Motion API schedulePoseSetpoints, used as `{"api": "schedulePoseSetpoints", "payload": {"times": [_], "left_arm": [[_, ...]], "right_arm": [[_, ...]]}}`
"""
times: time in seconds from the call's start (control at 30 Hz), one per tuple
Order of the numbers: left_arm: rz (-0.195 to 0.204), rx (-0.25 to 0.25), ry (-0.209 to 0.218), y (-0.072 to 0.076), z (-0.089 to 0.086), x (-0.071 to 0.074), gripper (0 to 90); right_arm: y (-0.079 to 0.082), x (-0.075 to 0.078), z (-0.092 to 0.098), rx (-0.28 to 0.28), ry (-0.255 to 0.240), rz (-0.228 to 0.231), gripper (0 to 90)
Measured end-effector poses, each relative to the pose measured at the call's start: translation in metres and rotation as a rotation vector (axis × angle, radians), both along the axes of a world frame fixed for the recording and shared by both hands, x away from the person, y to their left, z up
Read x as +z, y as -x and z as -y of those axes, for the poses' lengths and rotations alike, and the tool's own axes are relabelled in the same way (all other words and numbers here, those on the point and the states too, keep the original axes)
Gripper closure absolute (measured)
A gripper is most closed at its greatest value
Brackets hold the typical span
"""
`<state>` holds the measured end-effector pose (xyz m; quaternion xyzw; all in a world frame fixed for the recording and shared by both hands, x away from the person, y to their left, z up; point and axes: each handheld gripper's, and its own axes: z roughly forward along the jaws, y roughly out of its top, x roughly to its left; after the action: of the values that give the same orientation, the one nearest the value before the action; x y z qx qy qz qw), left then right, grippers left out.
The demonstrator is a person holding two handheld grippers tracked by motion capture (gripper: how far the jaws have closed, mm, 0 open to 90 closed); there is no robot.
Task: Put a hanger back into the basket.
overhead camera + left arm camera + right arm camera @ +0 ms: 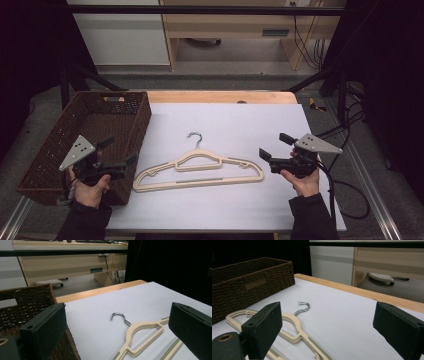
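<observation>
Hanger [198,171]: cream plastic, silver metal hook, flat on white sheet between your left gripper [121,159] and right gripper [272,148]; both sets of jaws spread, pinching nothing

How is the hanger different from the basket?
The hanger is cream-coloured and flat, with a metal hook; the basket is dark brown, woven and deep, with walls and a handle hole. The hanger lies in the middle of the white sheet, while the basket stands at its left edge. The hanger is thin and see-through in shape; the basket is bulky. Both rest untouched, with nothing in or on them.
</observation>
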<state>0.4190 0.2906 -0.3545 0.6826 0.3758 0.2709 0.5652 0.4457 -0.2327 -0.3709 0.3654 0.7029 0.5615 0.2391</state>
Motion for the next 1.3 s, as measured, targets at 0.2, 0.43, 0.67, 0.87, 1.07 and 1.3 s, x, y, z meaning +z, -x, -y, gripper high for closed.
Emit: {"api": "schedulePoseSetpoints", "payload": {"times": [0.2,0.43,0.67,0.87,1.07,1.3], "left_arm": [[-0.004,0.002,-0.001,-0.001,-0.001,0.000,1.6],[-0.003,0.003,-0.001,0.000,-0.003,0.000,1.6],[-0.007,0.010,-0.005,-0.002,-0.004,-0.001,1.6],[-0.006,0.010,-0.005,-0.002,-0.005,-0.001,1.6],[-0.011,0.009,-0.006,-0.002,-0.005,-0.001,1.6],[-0.013,0.007,-0.001,-0.002,-0.006,-0.001,1.6]], "right_arm": [[-0.012,-0.001,-0.023,0.035,0.026,-0.014,11.7],[-0.034,-0.004,-0.052,0.077,0.052,-0.044,15.6],[-0.061,-0.021,-0.087,0.116,0.110,-0.107,19.3],[-0.081,-0.040,-0.119,0.141,0.165,-0.166,24.3],[-0.093,-0.055,-0.138,0.150,0.206,-0.205,27.7],[-0.102,-0.077,-0.153,0.187,0.279,-0.280,34.8]]}}
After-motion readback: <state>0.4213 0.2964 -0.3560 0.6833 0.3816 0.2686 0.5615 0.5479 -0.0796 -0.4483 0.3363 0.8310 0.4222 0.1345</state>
